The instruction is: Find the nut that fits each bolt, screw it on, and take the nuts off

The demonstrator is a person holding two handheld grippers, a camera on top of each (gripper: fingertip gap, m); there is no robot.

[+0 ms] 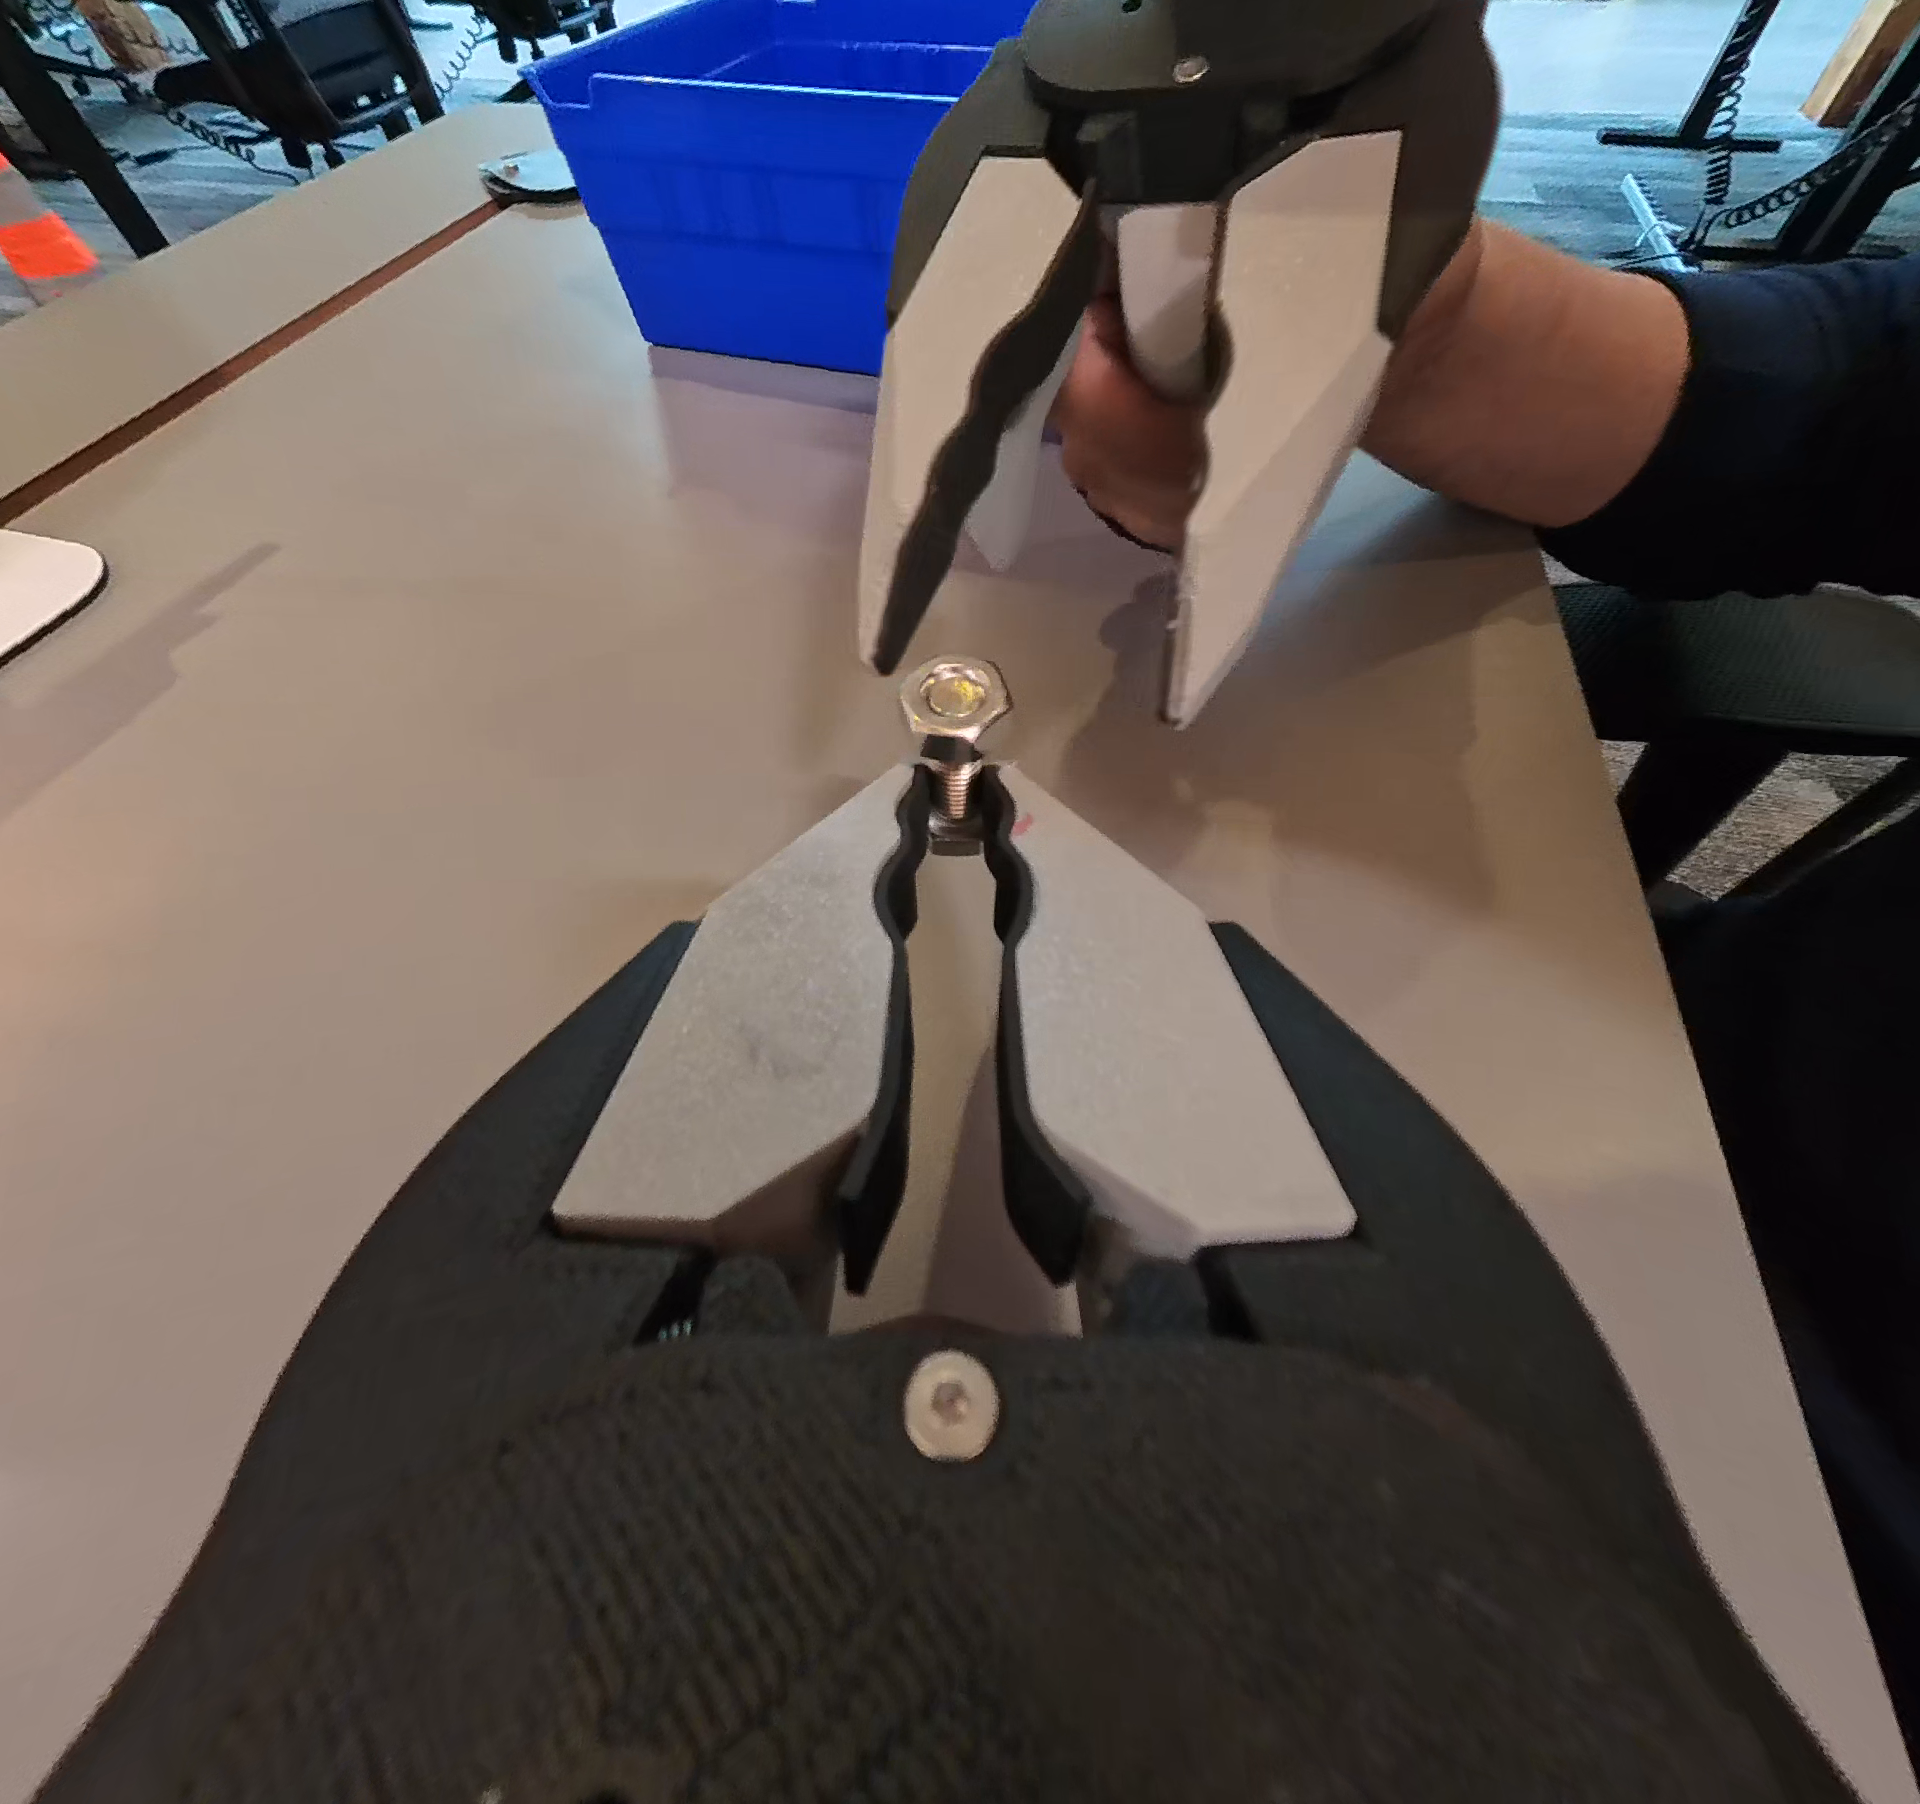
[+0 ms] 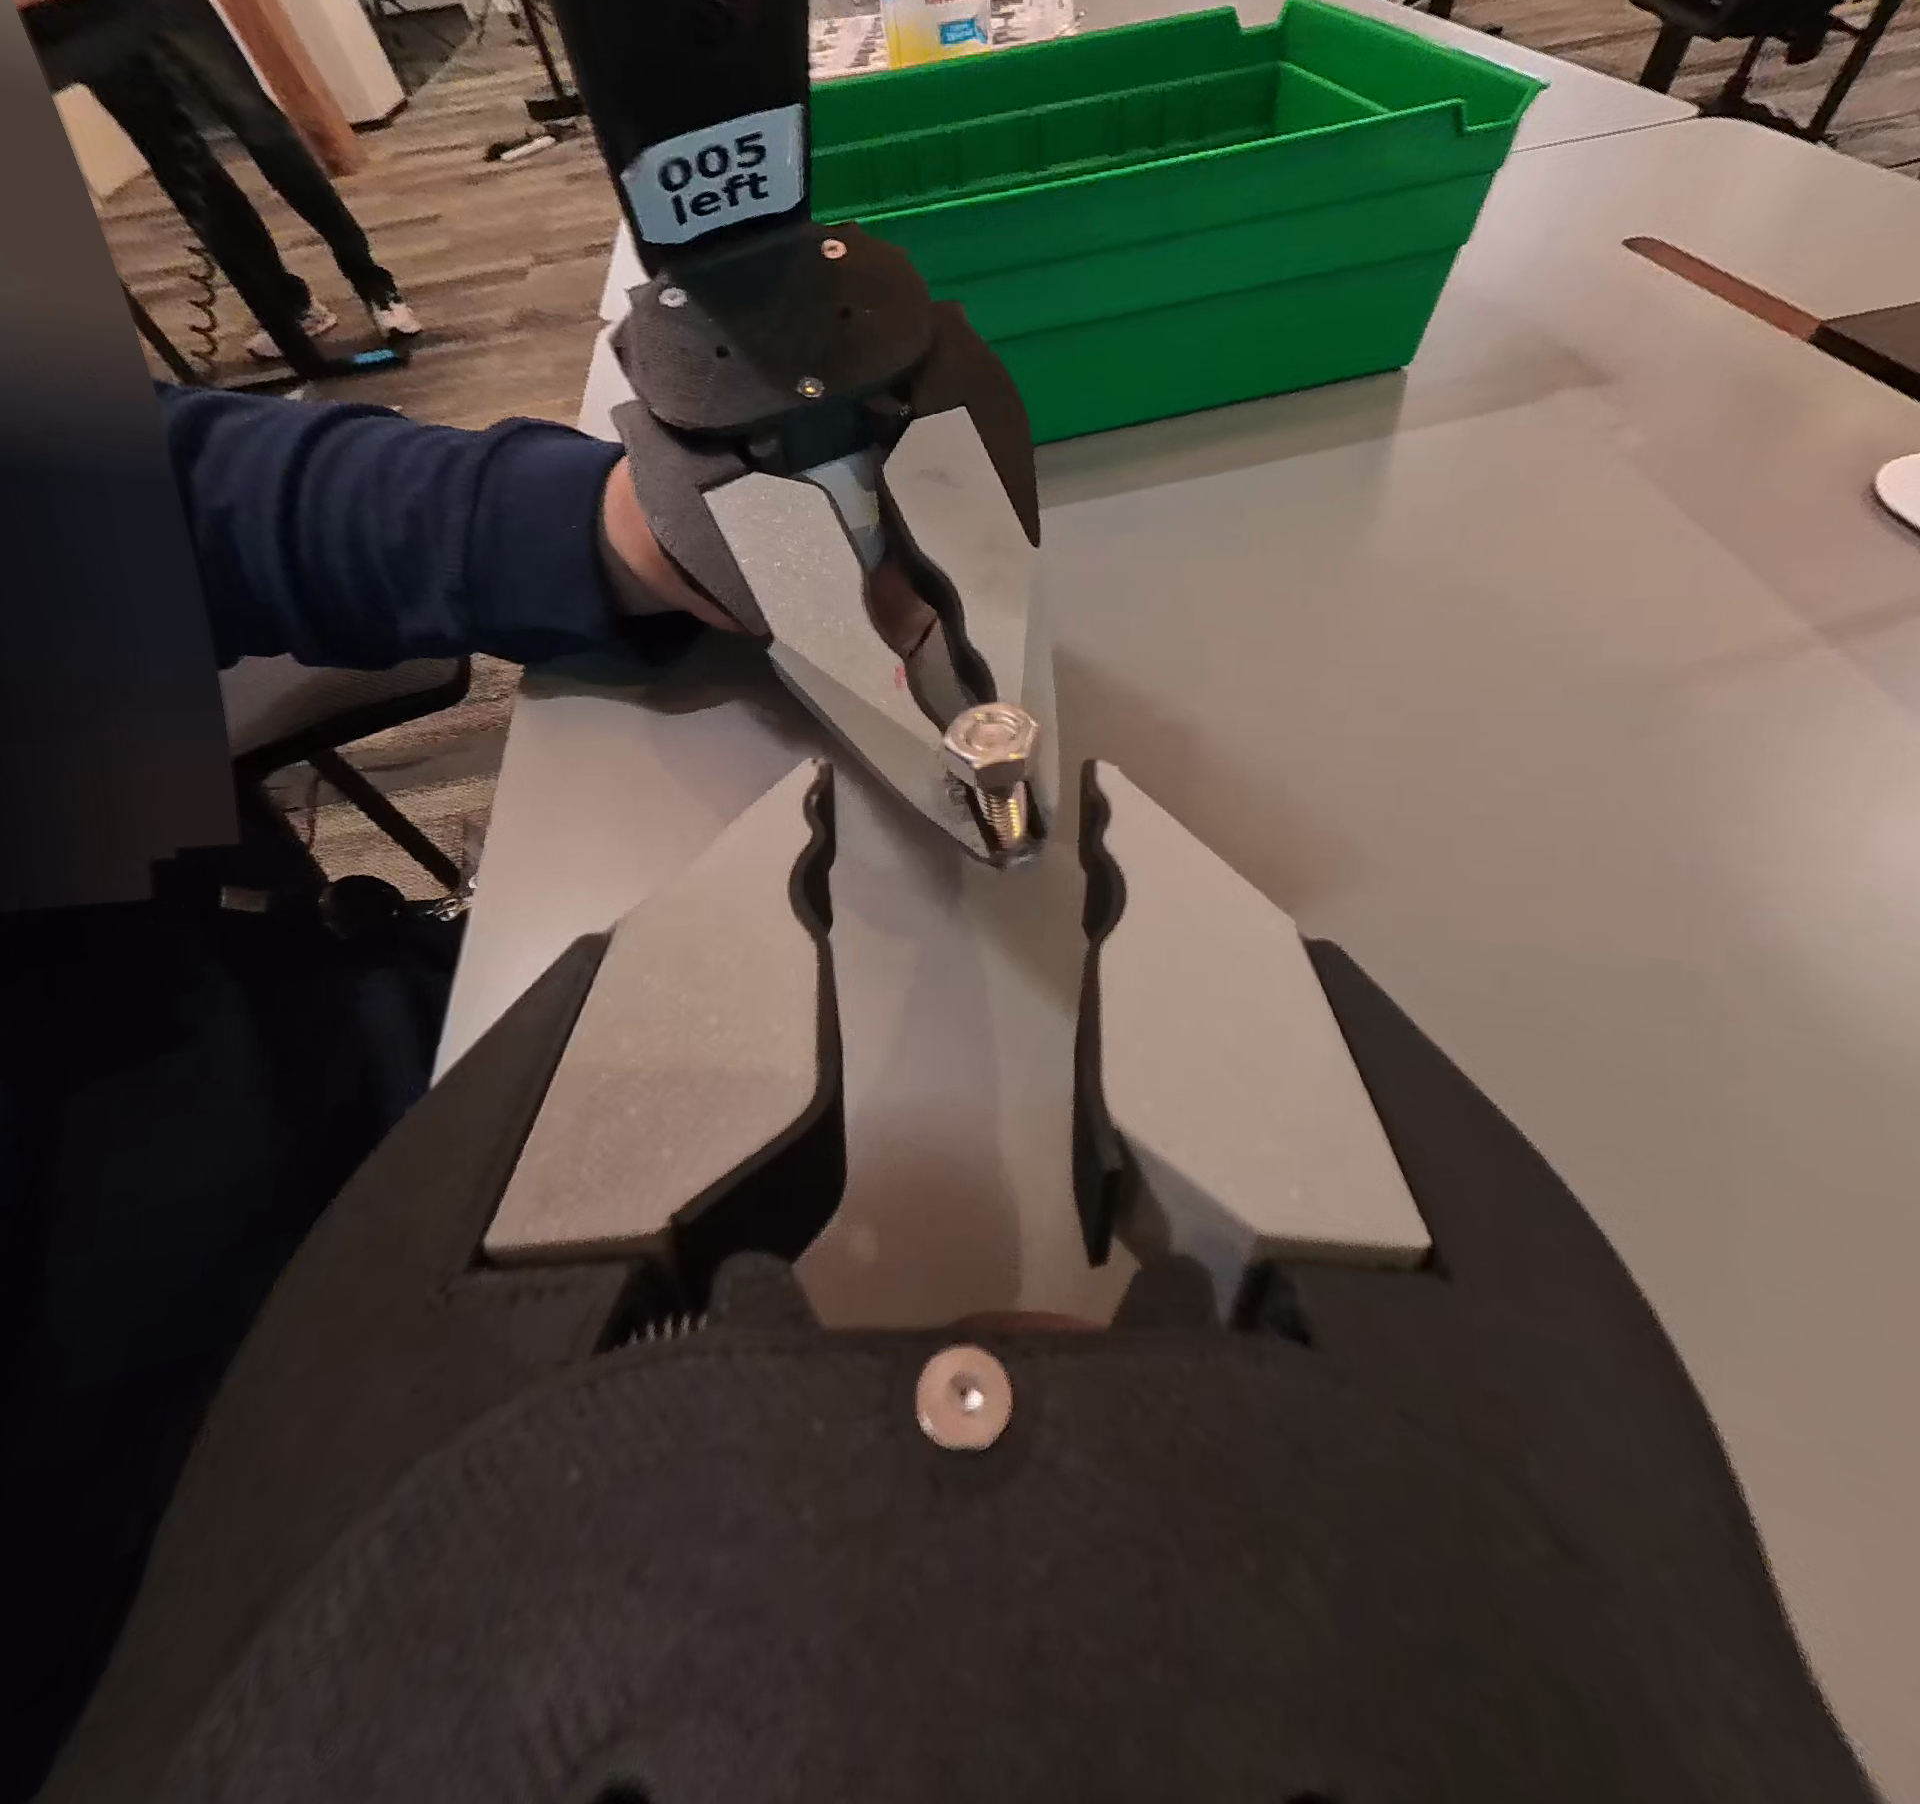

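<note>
Above the table (image 1: 416, 611), left gripper (image 1: 954, 798) jaws pinch the bolt (image 1: 948, 793); right gripper (image 2: 951, 819) jaws gape

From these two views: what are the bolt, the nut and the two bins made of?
Bolt: bright silvery metal, likely steel; shiny threaded shank, clamped in the left gripper.
Nut: same bright metal look, polished hex faces with glints, sitting at the bolt's top end.
Blue bin and green bin: seemingly moulded plastic; uniform saturated colour, ribbed walls, soft sheen.
</note>
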